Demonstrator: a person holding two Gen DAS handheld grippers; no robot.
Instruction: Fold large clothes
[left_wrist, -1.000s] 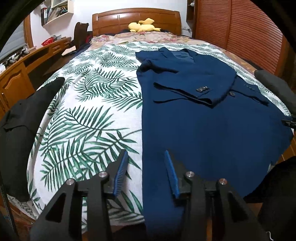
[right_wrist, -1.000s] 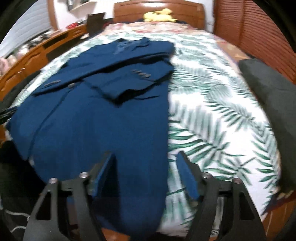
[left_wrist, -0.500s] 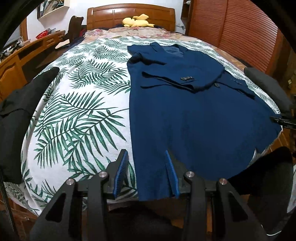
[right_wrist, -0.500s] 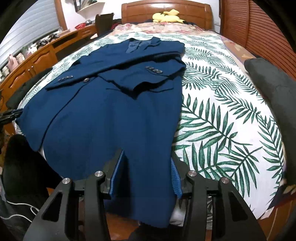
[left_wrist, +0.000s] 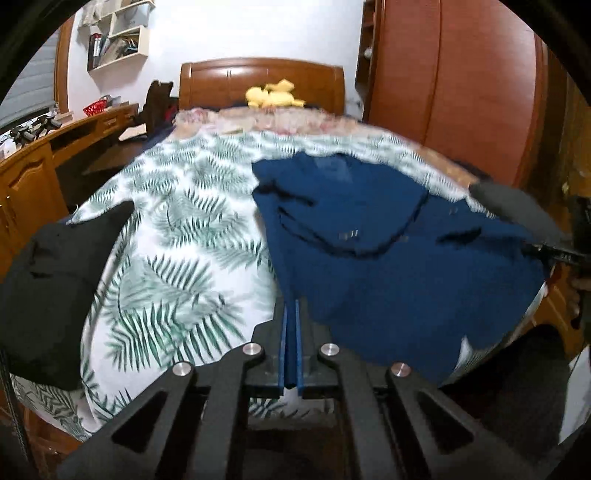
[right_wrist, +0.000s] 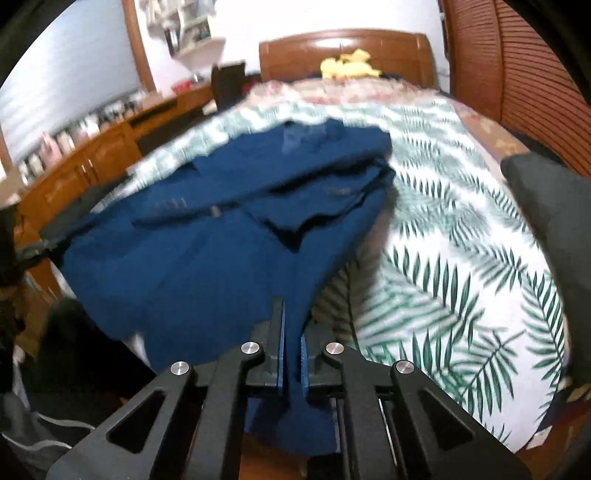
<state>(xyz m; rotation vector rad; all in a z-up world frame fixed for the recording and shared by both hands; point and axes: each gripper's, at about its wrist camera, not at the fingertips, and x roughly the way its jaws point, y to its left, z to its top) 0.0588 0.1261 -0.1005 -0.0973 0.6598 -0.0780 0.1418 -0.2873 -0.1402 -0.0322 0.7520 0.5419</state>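
A navy blue suit jacket (left_wrist: 388, 258) lies on the leaf-print bedspread (left_wrist: 184, 229), sleeves folded across its front. My left gripper (left_wrist: 292, 314) is shut on the jacket's bottom hem at its left corner. In the right wrist view the jacket (right_wrist: 192, 258) fills the left half, and my right gripper (right_wrist: 291, 325) is shut on the hem at the other bottom corner. Both corners are lifted off the foot of the bed, and the cloth hangs taut between them.
A black garment (left_wrist: 48, 291) lies on the bed's left edge and a dark grey one (right_wrist: 554, 214) on its right edge. A yellow plush toy (left_wrist: 273, 96) sits by the wooden headboard. A wooden desk (left_wrist: 33, 170) runs along the left, a wardrobe (left_wrist: 461, 74) along the right.
Both grippers closed from open onto the jacket's bottom hem and lifted it. The views tilted upward and the lower part of the jacket rose off the bed.
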